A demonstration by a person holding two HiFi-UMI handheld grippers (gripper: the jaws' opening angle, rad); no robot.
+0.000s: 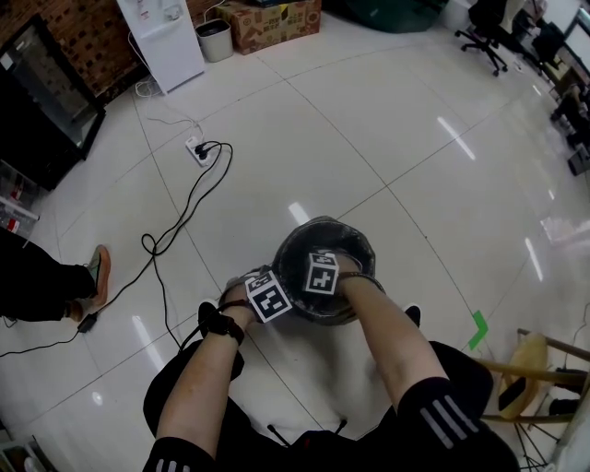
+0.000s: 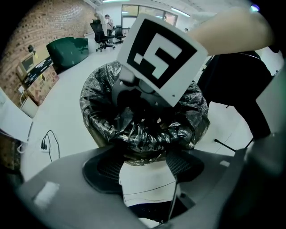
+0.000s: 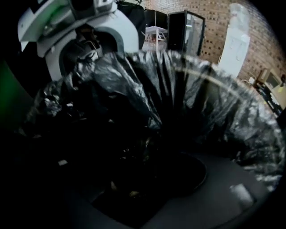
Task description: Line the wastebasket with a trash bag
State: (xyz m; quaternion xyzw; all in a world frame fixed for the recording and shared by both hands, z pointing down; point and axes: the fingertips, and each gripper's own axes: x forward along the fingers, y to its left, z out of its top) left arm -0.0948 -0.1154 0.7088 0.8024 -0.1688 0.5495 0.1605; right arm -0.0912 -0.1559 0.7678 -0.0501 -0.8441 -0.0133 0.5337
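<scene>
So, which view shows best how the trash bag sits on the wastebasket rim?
The left gripper view: the trash bag is seen folded over the rim of the wastebasket on both sides. The head view shows it small, from above, partly covered. The right gripper view shows only a close, dark part of it.

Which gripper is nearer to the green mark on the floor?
Right. The right gripper is over the basket, to the left of the green mark; the left gripper is at the basket's near-left rim, farther from the mark.

Glossy white tile floor (image 1: 387, 129); brick wall (image 1: 88, 41); office chairs (image 1: 487, 29); cardboard box (image 1: 275, 22); power strip (image 1: 197, 150).
</scene>
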